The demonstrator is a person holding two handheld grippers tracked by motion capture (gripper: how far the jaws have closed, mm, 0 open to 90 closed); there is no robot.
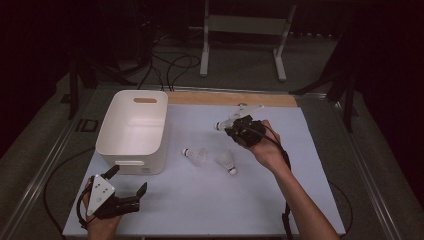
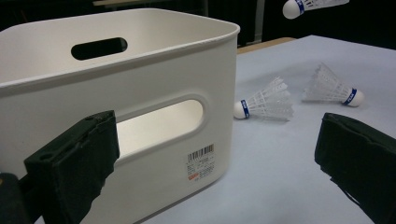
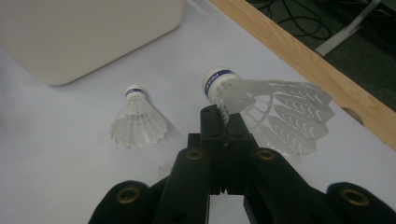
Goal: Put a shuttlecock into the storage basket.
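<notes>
You have three white shuttlecocks: two lie on the surface [image 1: 300, 200] beside one white bin [image 1: 132, 131]. Your right hand-held gripper [image 3: 223, 122] clamps the third shuttlecock [image 3: 261, 105], white-skirted and blue-banded, above the surface; your left hand-held gripper [image 1: 131, 180] is released.

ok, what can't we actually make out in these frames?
- Bin floor: high view, near wall hides part; left gripper view, side wall hides all.
- Barcode label text: left gripper view, too small.
- Held shuttlecock skirt, where gripped: right gripper view, right gripper covers it.
- Left gripper: jaws cut off by the frame's bottom edge.

The bin [image 2: 154, 65] looks smooth matt white plastic, the shuttlecock [image 3: 261, 105] skirt translucent meshed plastic, the table edge [image 3: 299, 56] pale wood.
</notes>
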